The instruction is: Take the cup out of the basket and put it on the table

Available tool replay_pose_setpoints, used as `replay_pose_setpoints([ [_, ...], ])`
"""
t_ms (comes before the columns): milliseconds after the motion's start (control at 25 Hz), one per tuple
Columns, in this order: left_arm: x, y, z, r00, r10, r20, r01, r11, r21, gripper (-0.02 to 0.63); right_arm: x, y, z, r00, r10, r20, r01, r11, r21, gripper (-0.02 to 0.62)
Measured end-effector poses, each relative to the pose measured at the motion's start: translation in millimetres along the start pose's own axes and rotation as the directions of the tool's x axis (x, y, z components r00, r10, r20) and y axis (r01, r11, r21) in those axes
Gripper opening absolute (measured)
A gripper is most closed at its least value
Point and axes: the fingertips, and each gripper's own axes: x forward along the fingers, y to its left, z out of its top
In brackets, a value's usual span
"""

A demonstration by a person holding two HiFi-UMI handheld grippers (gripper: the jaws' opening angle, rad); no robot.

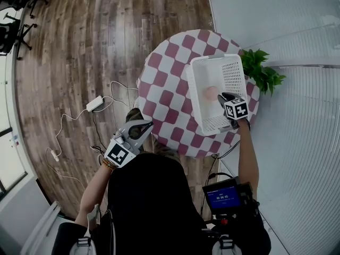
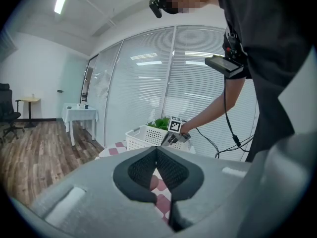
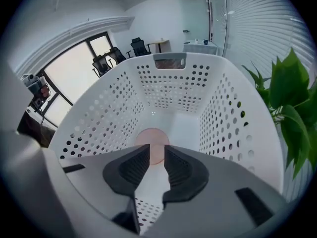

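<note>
A white perforated basket [image 1: 194,91] stands on the right side of a round table [image 1: 162,82] with a red and white checked cloth. A pink cup [image 1: 211,93] lies on the basket's floor. My right gripper [image 1: 225,98] hangs over the basket's near end, pointing in. In the right gripper view the right gripper [image 3: 156,151] is slightly open, and the cup [image 3: 151,137] shows beyond the gap, untouched. My left gripper [image 1: 141,127] is shut and empty, off the table's near left edge. From the left gripper [image 2: 156,152] I see the basket [image 2: 141,137].
A green potted plant [image 1: 263,70] stands just right of the basket, against the window blinds. A power strip [image 1: 95,103] and cables lie on the wooden floor left of the table. Office chairs [image 1: 16,20] stand far left.
</note>
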Motion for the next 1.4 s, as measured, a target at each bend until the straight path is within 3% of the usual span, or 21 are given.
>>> replay_pose_setpoints([
  [600, 6, 10, -8, 1.000, 0.001, -0.011, -0.001, 1.000, -0.010, 0.005, 44, -19, -3, 0.983, 0.026, -0.182, -0.017, 0.999, 0.050, 0.091],
  [1400, -7, 27, -17, 1.000, 0.022, -0.013, -0.023, 0.999, -0.026, 0.005, 77, -21, -12, 0.928, 0.018, -0.372, 0.024, 0.994, 0.109, 0.098],
])
